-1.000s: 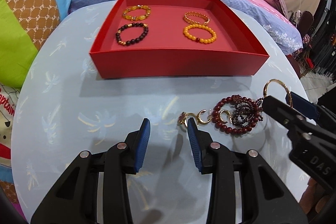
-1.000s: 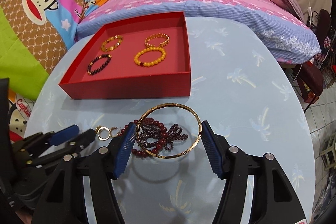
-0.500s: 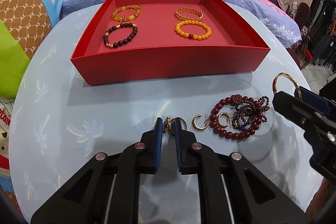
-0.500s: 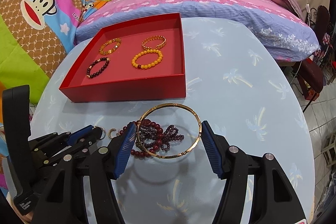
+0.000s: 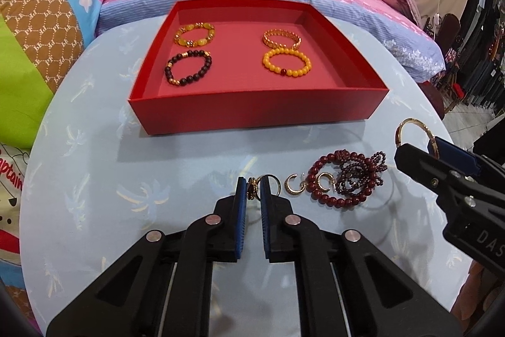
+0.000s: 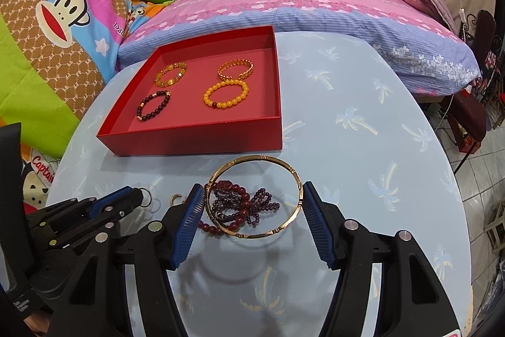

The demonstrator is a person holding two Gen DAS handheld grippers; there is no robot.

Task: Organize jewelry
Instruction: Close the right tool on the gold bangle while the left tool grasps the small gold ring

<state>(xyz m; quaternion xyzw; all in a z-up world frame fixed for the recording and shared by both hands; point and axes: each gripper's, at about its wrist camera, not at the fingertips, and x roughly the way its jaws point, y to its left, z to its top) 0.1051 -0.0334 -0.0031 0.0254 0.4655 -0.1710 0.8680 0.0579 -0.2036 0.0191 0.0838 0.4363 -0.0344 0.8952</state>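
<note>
A red tray (image 5: 252, 108) at the table's far side holds several beaded bracelets, among them a yellow bead one (image 5: 286, 67) and a dark bead one (image 5: 188, 72). My left gripper (image 5: 253, 191) is shut on a small gold ring (image 5: 252, 188), lifted a little above the table. Gold hoop earrings (image 5: 295, 184) and dark red bead strands (image 5: 347, 179) lie just right of it. My right gripper (image 6: 251, 207) is shut on a gold bangle (image 6: 254, 196), held across its width over the bead strands (image 6: 243, 206). The tray shows in the right wrist view (image 6: 195, 141).
The round table has a pale blue palm-print cloth (image 5: 94, 179). A bed with a pink and blue cover (image 6: 284, 5) lies behind it. Colourful cushions (image 5: 38, 21) are at the left. Dark furniture (image 6: 470, 116) stands beyond the right edge.
My left gripper moved to the ring, closed on it and has raised it slightly. My right gripper has kept hold of the bangle and lifted it a little.
</note>
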